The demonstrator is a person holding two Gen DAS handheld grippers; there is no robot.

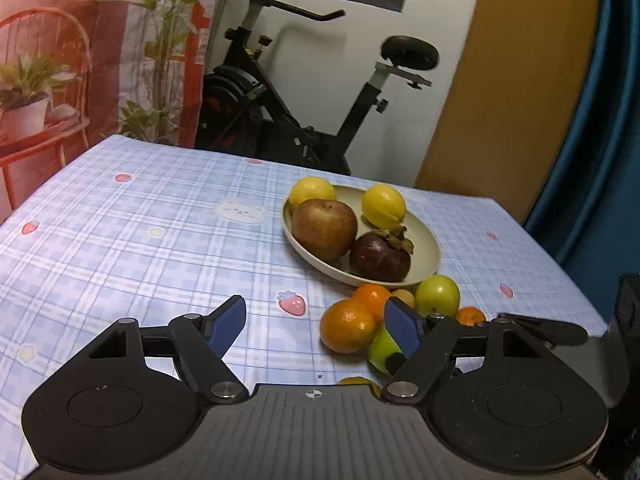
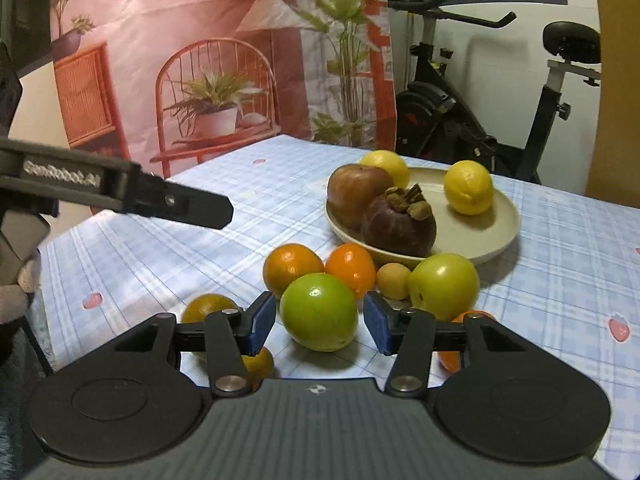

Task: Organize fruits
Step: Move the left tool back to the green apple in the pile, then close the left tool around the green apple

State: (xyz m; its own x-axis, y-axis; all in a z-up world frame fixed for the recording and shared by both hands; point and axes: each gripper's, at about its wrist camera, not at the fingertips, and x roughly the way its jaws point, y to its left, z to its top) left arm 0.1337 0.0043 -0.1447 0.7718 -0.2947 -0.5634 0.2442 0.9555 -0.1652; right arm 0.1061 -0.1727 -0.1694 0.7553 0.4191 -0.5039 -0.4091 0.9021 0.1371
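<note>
The right gripper (image 2: 320,322) hangs low over the bench (image 2: 160,240), its jaws spread apart with a green fruit (image 2: 319,312) sitting between the blue pads (image 2: 262,322). A gap shows on each side of that fruit, so the pads are not touching it. Just beyond it lie two oranges (image 2: 293,266), side by side, with a small tan fruit (image 2: 394,281) and a second green fruit (image 2: 444,285) just right of them. Further ahead of the jaws stands the cream plate (image 2: 480,236), which carries a brown apple (image 2: 357,196), a dark mangosteen (image 2: 400,224) and two lemons (image 2: 468,187). More orange fruit peeks out beside and below each finger, partly hidden by the gripper body.

The left gripper (image 1: 316,326) has its jaws wide apart and holds nothing; bare checked cloth lies between them. The loose pile of fruit sits at its right finger: the nearest orange (image 1: 347,326) just inside that pad, a green fruit partly hidden behind it. The plate (image 1: 428,248) stands ahead and to the right of these jaws. From the right wrist view the left gripper appears as a dark bar well to the left of the right jaws.
</note>
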